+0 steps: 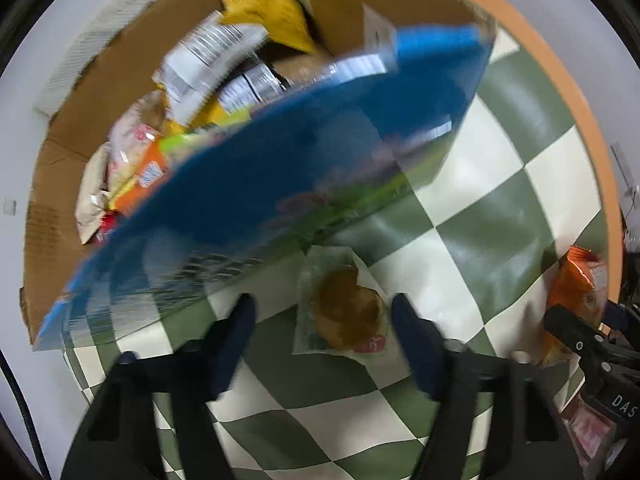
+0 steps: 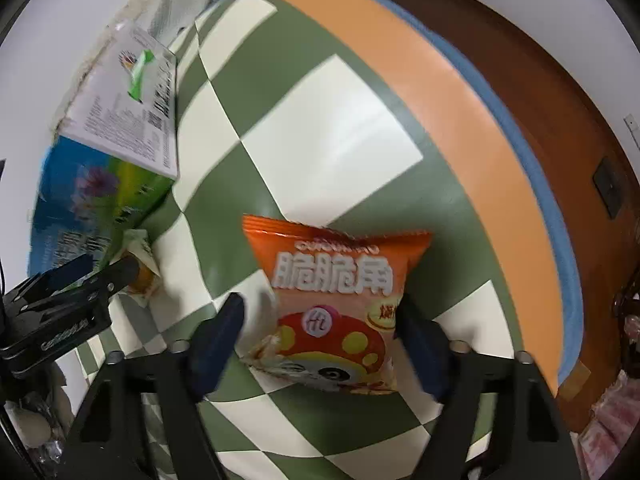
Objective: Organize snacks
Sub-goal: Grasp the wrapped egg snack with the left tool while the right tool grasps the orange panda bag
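My left gripper (image 1: 322, 320) is open over a clear-wrapped brown bun (image 1: 347, 309) that lies on the checked tablecloth between its fingers. Just beyond stands a blue cardboard box (image 1: 280, 168), open at the top, with several snack packets (image 1: 208, 60) inside. My right gripper (image 2: 320, 320) is open with its fingers on either side of an orange snack bag (image 2: 336, 300) lying on the cloth; no squeeze shows. The orange bag also shows at the right edge of the left wrist view (image 1: 576, 292), next to the right gripper's body.
The table has a green-and-cream checked cloth (image 2: 332, 148) with an orange border (image 2: 460, 128) at its far edge. The blue box (image 2: 104, 184) stands left of the right gripper, with the left gripper's body (image 2: 60, 312) and the bun beside it. Pink packets (image 2: 612, 432) lie at far right.
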